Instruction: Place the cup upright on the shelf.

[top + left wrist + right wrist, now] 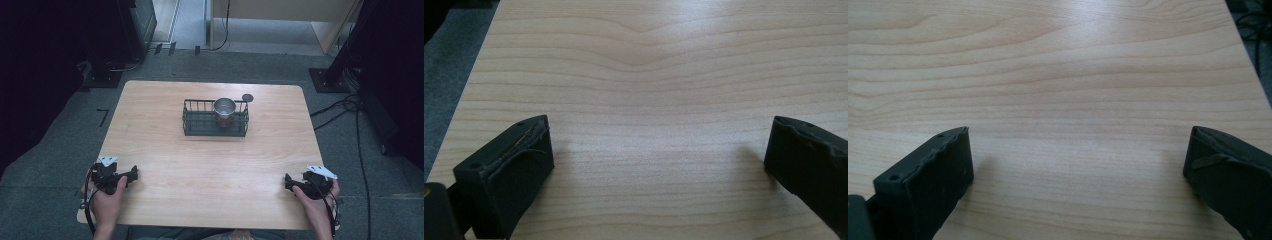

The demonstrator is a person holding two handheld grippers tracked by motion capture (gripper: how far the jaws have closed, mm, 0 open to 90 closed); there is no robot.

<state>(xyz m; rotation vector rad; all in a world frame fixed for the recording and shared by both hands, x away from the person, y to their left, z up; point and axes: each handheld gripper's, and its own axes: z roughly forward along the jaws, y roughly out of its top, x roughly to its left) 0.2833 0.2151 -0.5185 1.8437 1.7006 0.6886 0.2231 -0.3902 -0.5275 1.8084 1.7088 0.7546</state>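
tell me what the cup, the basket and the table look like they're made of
Cup: likely steel, with a shiny grey rim and wall.
Basket: dark coated wire, judging by its thin black bars with gaps.
Table: pale wood or wood-look laminate, matte, with visible grain lines.

Your table [165, 150] is pale wood with a smooth, matt grain. On it behind your hands sits a black wire basket [200, 122], matt, holding a shiny metal cup [224, 107]. Your left gripper [659, 150] and right gripper [1078, 155] have dull black, slightly rough-edged jaws.
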